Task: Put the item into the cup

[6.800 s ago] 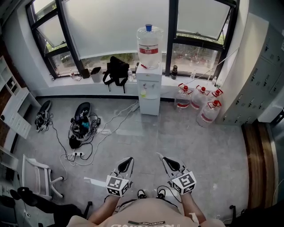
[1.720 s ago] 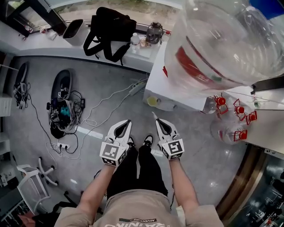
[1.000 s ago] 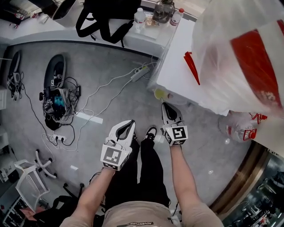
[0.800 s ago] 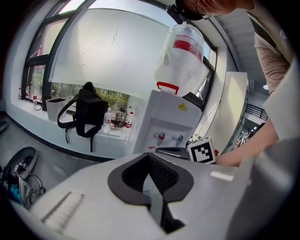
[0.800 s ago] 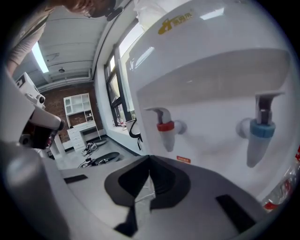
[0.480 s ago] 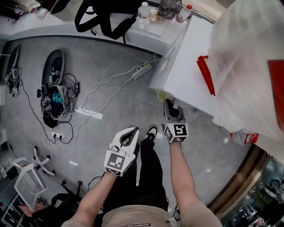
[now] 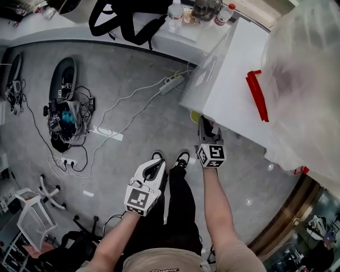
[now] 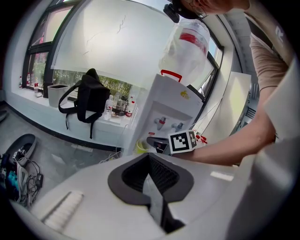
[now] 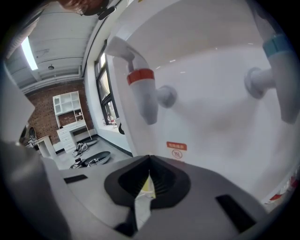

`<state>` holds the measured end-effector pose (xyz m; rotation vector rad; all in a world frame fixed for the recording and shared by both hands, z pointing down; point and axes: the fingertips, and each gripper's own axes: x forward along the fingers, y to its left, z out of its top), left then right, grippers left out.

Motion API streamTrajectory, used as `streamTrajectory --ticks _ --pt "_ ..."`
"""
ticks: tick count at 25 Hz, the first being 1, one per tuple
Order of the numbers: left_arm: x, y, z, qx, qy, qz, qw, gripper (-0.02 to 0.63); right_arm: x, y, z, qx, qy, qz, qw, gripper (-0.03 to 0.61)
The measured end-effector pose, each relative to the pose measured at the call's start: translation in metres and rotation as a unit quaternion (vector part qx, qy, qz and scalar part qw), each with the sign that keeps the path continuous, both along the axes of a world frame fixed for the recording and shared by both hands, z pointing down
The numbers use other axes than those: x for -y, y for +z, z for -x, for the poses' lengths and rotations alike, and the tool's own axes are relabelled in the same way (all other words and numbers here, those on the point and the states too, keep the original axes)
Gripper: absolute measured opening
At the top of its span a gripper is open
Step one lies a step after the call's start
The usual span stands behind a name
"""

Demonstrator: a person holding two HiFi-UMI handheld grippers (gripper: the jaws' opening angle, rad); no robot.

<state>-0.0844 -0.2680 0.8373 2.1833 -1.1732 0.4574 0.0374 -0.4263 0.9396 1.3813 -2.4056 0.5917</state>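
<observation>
A white water dispenser point(image 7: 234, 79) with a big clear bottle point(image 7: 303, 79) stands at the right of the head view. A yellow cup point(image 7: 195, 117) sits at its front, under the taps. My right gripper point(image 7: 203, 120) reaches to the dispenser front just beside that cup, jaws closed and empty. In the right gripper view the red tap point(image 9: 143, 93) and blue tap point(image 9: 281, 70) loom close above my right gripper point(image 9: 149, 159). My left gripper point(image 7: 158, 162) hangs lower, over the person's legs, shut with nothing in it. The left gripper view shows my left gripper point(image 8: 150, 155), the cup point(image 8: 142, 146) and dispenser beyond.
A black backpack point(image 7: 127, 16) and bottles point(image 7: 175, 8) sit on the window ledge. A power strip with cables point(image 7: 172, 82) and a tangle of gear point(image 7: 64, 106) lie on the grey floor. A white chair point(image 7: 32, 218) stands at the lower left.
The person has walked up to the dispenser. Over the last second my right gripper has moved forward to the dispenser front by the yellow cup; my left gripper stays low.
</observation>
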Motion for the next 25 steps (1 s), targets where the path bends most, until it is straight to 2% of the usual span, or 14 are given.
streamTrajectory --ticks 6,15,25 --pt "-0.012 0.005 -0.002 -0.004 0.008 0.010 0.9999 0.008 0.004 0.005 -0.001 -0.015 0.003 -0.001 1.000 0.012" --pt "-0.026 0.010 -0.012 -0.009 0.022 0.020 0.9995 0.008 -0.008 -0.005 -0.001 -0.022 0.004 -0.028 0.999 0.014" --pt "-0.020 -0.019 -0.016 -0.008 0.033 -0.003 0.9994 0.008 -0.053 -0.034 -0.003 -0.017 0.009 -0.012 1.000 0.012"
